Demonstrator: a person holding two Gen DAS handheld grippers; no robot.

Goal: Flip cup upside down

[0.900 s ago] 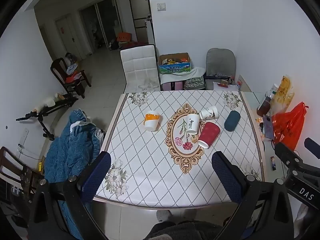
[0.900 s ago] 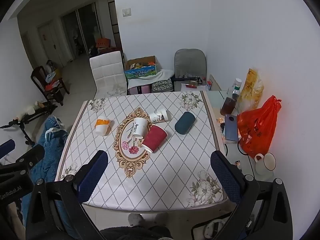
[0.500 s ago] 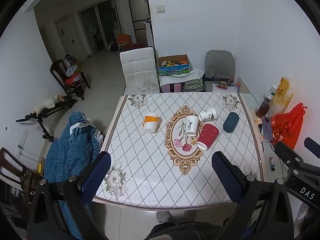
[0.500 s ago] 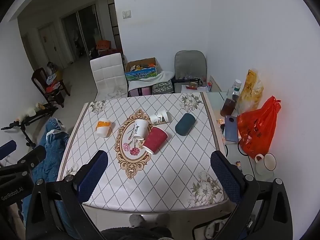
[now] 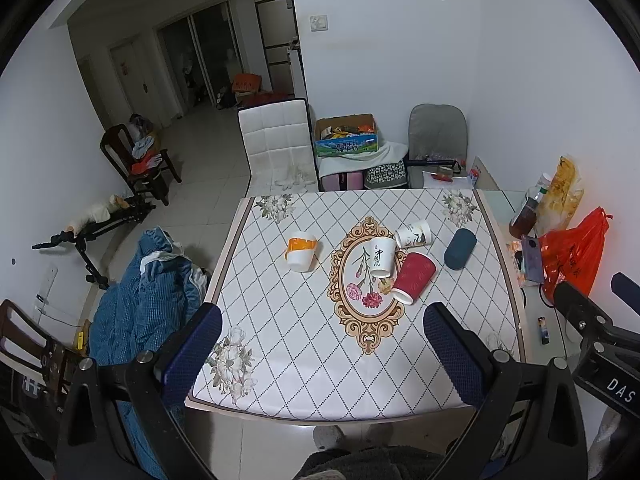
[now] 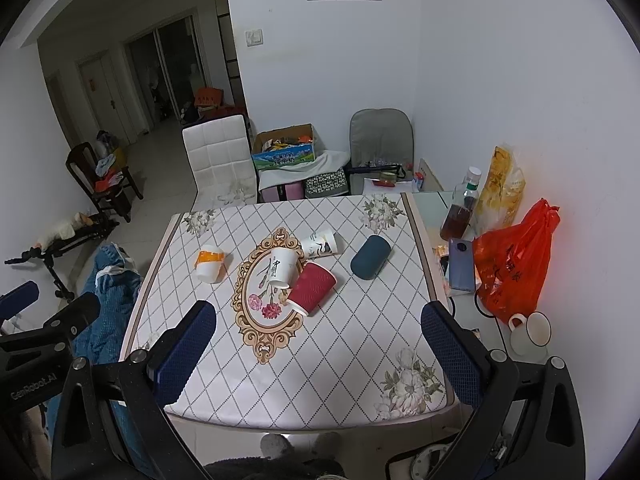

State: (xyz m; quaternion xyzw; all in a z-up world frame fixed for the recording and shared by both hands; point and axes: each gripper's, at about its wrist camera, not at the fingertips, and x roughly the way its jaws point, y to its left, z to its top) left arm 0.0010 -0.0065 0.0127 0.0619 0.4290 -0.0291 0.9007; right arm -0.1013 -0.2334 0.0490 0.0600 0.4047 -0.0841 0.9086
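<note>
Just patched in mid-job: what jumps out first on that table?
A cluster of cups on the patterned table: a red cup on its side right of the central medallion, touching a white cup with black calligraphy. Another white cup lies tipped behind them. Apart sit an orange-banded cup on the left and a dark teal cup on its side to the right. Both grippers' jaws stand open, short of the cups.

Ahead of the open blue-padded left gripper (image 5: 322, 346) lies a white table (image 5: 304, 364) cover with dark diamond lines, grey flowers and a gold medallion; on it a red ribbed cup (image 5: 413, 277), white cups, one orange-banded (image 5: 302, 250), and a teal one (image 5: 460, 249)
</note>
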